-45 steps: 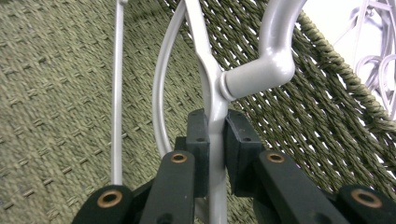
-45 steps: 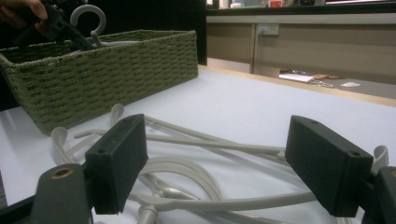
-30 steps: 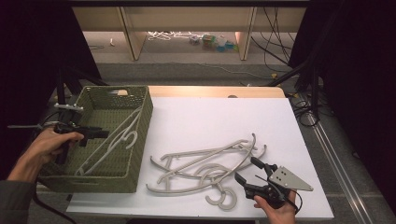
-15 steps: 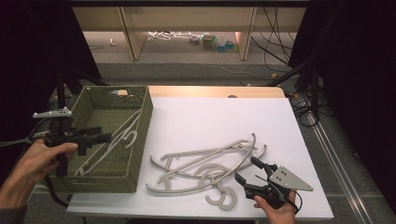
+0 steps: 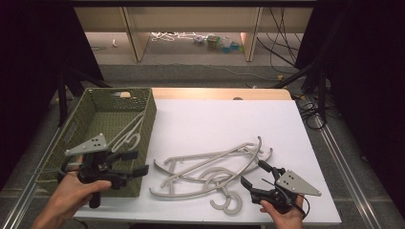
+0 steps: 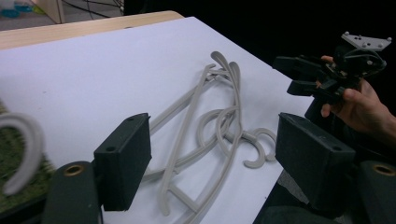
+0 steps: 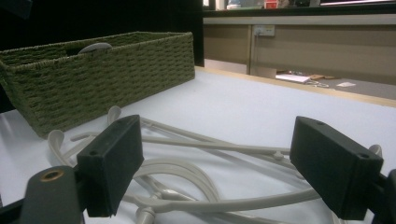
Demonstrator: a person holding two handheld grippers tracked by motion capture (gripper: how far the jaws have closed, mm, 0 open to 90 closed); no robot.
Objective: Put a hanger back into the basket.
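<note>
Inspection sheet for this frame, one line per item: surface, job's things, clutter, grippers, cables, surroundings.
Surface: white tabletop, wooden strip along its far edge.
Job's things: tangled pile of grey hangers on the table; one hanger lies in the green woven basket at table left.
Clutter: nothing seen on the table.
Grippers: left gripper over the basket's near end, jaws have just been opening, nothing between them; right gripper at the pile's near right, jaws open, empty.
Cables: black cables on the floor far right.
Surroundings: dark curtains either side; shelving behind with small items on the floor.
</note>
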